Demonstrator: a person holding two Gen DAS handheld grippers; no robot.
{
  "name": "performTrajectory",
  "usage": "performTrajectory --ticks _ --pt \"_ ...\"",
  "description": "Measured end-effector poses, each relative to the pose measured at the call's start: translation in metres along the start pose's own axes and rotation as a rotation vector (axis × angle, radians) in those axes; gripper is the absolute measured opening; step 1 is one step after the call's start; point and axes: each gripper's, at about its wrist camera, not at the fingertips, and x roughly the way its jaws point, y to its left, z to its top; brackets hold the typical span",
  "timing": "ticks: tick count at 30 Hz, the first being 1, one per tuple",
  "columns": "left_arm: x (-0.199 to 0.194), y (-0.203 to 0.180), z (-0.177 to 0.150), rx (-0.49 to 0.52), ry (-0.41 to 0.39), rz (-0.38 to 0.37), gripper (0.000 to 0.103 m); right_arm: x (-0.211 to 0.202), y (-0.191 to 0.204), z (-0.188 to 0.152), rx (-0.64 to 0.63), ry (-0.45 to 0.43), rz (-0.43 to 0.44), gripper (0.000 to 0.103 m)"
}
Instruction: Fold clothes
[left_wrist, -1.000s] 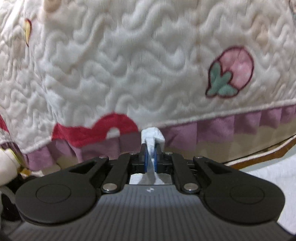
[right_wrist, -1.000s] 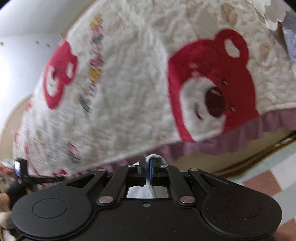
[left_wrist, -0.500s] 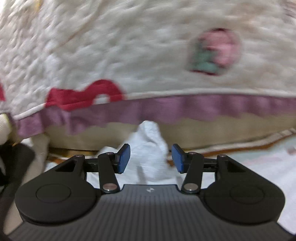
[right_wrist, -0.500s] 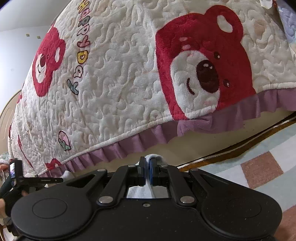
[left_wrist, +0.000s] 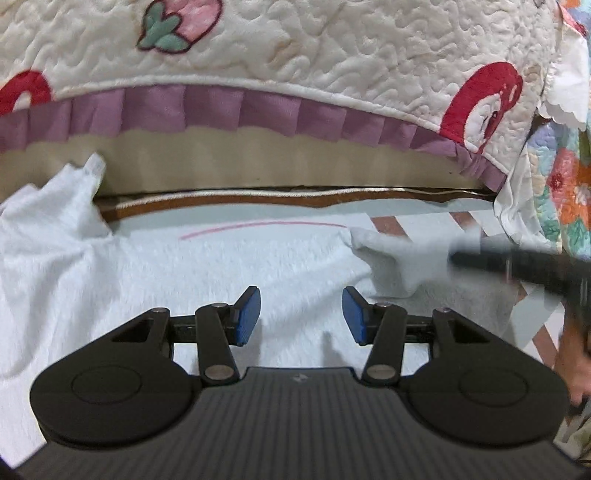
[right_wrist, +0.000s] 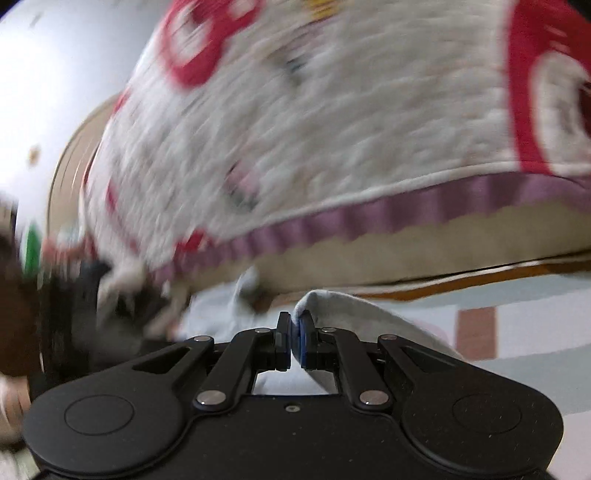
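Note:
A white garment lies spread on the floor mat in front of the bed in the left wrist view. My left gripper is open and empty just above it, blue pads apart. My right gripper is shut on a fold of the white garment, which drapes off to its right. In the left wrist view the right gripper shows blurred at the right edge, holding a raised corner of the cloth.
A bed with a white quilt with red bear prints and a purple frill stands close ahead. A floral blanket hangs at the right. The floor mat has pink and pale squares.
My left gripper has opened and let go of the white cloth, which has dropped flat onto the mat. Both grippers have lowered. The right one still grips and is moving fast.

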Motion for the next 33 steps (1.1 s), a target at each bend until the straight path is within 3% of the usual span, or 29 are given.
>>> performTrajectory --ticks 4,7,11,13,16,19,23,24,25,26,33 --pt "-0.002 0.013 -0.005 -0.048 0.018 0.002 0.048 0.006 0.032 -0.023 -0.069 0.132 0.065 0.015" --pt "0.001 0.009 -0.012 -0.027 0.041 0.002 0.048 -0.007 0.037 -0.036 -0.098 0.243 0.126 0.036" --pt "-0.004 -0.014 -0.017 0.037 0.037 -0.048 0.048 -0.033 0.032 -0.049 -0.134 0.304 0.158 0.036" --pt "-0.002 -0.032 -0.017 0.094 0.032 -0.084 0.048 -0.045 0.020 -0.046 -0.171 0.283 0.104 0.036" --pt "0.005 -0.065 -0.019 0.219 0.036 -0.112 0.050 -0.057 -0.014 -0.038 -0.102 0.209 -0.022 0.037" --pt "0.020 -0.091 -0.026 0.332 0.057 -0.084 0.054 -0.064 -0.048 -0.030 -0.006 0.149 -0.140 0.039" --pt "0.052 -0.107 -0.035 0.421 0.125 -0.013 0.060 -0.053 -0.058 -0.036 -0.044 0.190 -0.261 0.038" --pt "0.059 -0.108 -0.037 0.443 0.142 0.011 0.059 -0.050 -0.059 -0.036 -0.041 0.191 -0.266 0.038" --pt "0.062 -0.108 -0.038 0.463 0.145 0.014 0.042 -0.047 -0.061 -0.036 -0.034 0.191 -0.266 0.038" --pt "0.061 -0.106 -0.038 0.482 0.134 0.019 0.003 -0.044 -0.063 -0.036 -0.028 0.190 -0.267 0.038" --pt "-0.016 -0.065 -0.012 0.418 -0.084 0.191 0.003 -0.042 -0.069 -0.035 0.018 0.165 -0.215 0.038"
